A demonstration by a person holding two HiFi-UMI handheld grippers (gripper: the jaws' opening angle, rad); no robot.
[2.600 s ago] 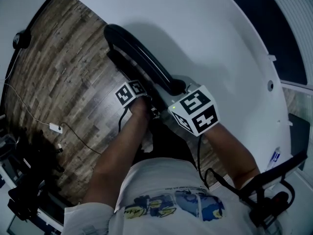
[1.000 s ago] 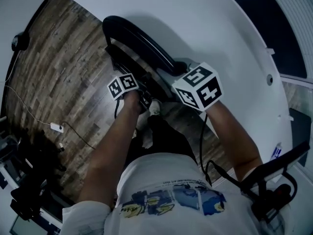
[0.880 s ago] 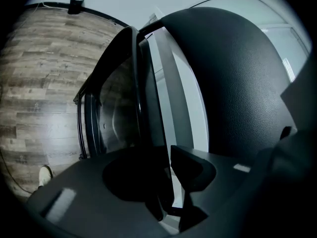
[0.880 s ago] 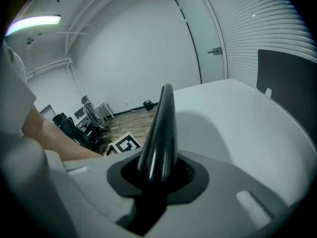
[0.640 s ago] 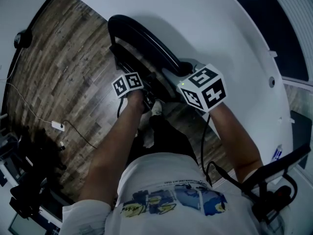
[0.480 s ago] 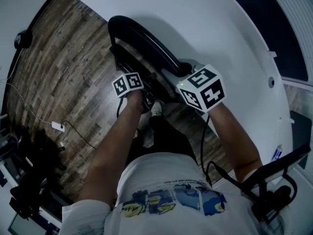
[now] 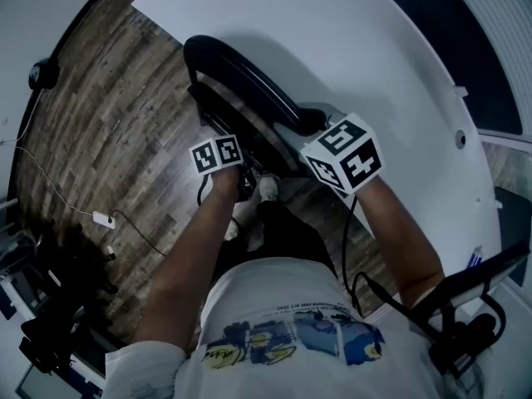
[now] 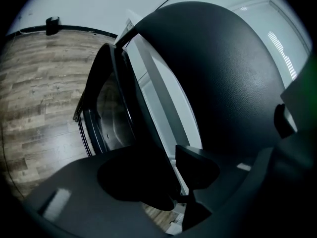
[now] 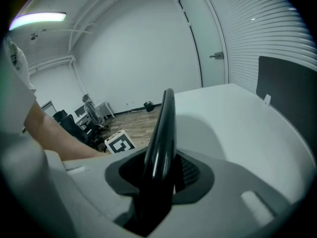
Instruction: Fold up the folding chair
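The black folding chair (image 7: 241, 77) stands folded flat on the wood floor, against a white surface (image 7: 374, 48). My left gripper (image 7: 239, 171) is low at its near side, under its marker cube (image 7: 216, 154). In the left gripper view the chair's dark panel (image 8: 223, 83) fills the right and its edge runs between the jaws of the left gripper (image 8: 163, 182), which have just been opening. The right gripper (image 9: 158, 182) is at the chair's top rim (image 9: 161, 133). That rim stands between its jaws, which have just been opening too, with a gap beside one pad.
A white cable with a plug (image 7: 100, 219) lies on the wood floor at the left. Black equipment (image 7: 50, 322) stands at the lower left, a black stand (image 7: 474, 322) at the lower right. The person's shoes (image 7: 268, 188) are right by the chair's foot. Office chairs (image 9: 84, 118) stand far off.
Both hands have shifted slightly along the folded chair, and the left marker cube has rolled to a new angle. The chair stays flat against the white surface.
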